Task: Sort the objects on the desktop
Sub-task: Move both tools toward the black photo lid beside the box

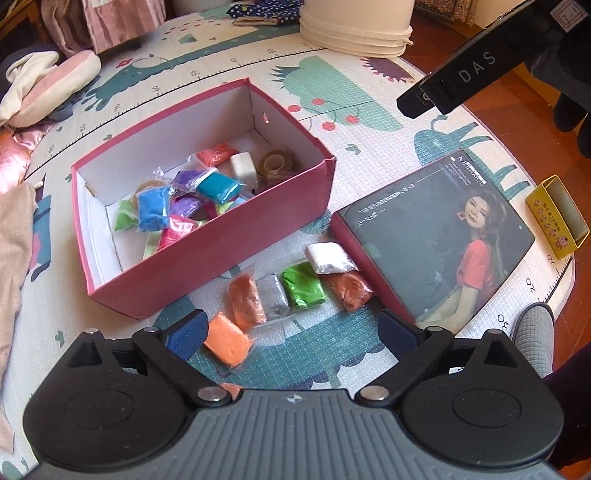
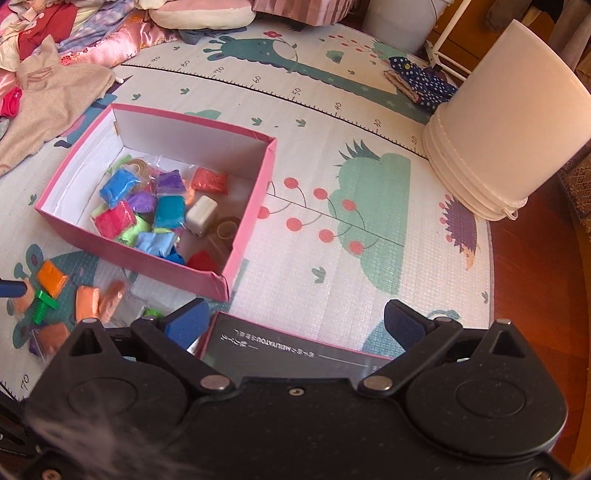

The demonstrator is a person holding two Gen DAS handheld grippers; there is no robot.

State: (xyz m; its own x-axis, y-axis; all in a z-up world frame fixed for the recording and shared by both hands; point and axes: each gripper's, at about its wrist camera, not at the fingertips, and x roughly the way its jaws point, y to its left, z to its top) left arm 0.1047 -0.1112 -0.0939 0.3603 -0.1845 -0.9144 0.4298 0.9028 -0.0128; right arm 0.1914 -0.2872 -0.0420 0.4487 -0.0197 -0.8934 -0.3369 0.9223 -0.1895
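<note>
A pink open box (image 1: 229, 240) (image 2: 147, 258) on the play mat holds several coloured clay packets, a white block (image 1: 243, 168) and tape rolls. Loose packets lie in front of it: bright orange (image 1: 226, 341), brown-orange (image 1: 245, 301), grey (image 1: 273, 297), green (image 1: 303, 286), white (image 1: 330, 257) and rust (image 1: 349, 291). The box lid (image 1: 436, 236) (image 2: 295, 350), with a woman's picture, lies to the right. My left gripper (image 1: 291, 330) is open and empty just above the loose packets. My right gripper (image 2: 295, 325) is open and empty over the lid's edge. A green plastic bolt (image 2: 43, 301) lies among packets.
A small yellow box (image 1: 557, 221) lies right of the lid. A white bucket (image 2: 495, 140) (image 1: 354, 26) stands at the mat's far edge. Clothes and cushions (image 2: 55, 85) pile on the left. Wooden floor (image 2: 535, 277) borders the mat on the right.
</note>
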